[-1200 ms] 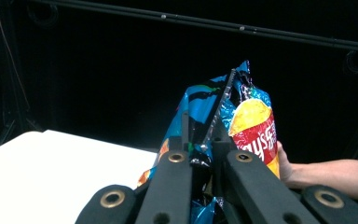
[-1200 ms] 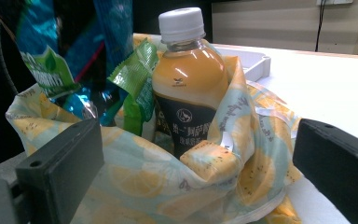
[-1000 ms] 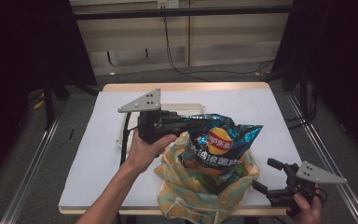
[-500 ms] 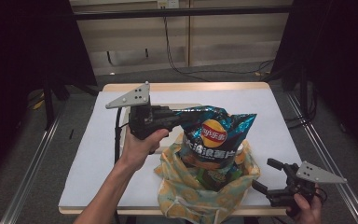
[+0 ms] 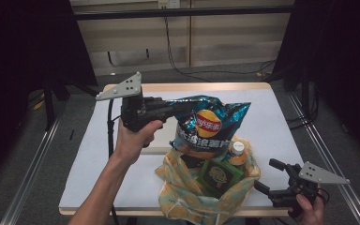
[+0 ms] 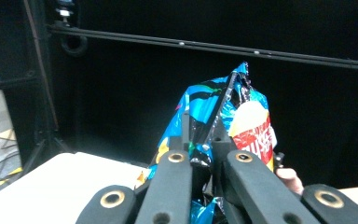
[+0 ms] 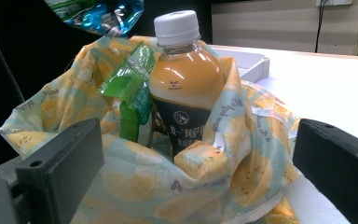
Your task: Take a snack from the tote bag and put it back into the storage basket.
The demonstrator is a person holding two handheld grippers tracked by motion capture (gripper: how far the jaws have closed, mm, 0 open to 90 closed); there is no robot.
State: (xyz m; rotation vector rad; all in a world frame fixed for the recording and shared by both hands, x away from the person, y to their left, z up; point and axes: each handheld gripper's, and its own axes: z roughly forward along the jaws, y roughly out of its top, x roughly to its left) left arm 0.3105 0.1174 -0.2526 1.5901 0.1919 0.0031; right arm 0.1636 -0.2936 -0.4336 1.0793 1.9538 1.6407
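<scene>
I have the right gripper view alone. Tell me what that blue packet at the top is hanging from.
Observer: The left claw is shut on the top edge of the chip bag, holding it above the yellow bag.
Operator: Report where my own claw sits.
Observer: The right claw is open at the table's near right corner, just beside the yellow bag, not touching it.
Operator: Say what else is in that bag beside the bottle.
Observer: From above, the bottle stands upright next to a green packet; anything deeper is hidden.
</scene>
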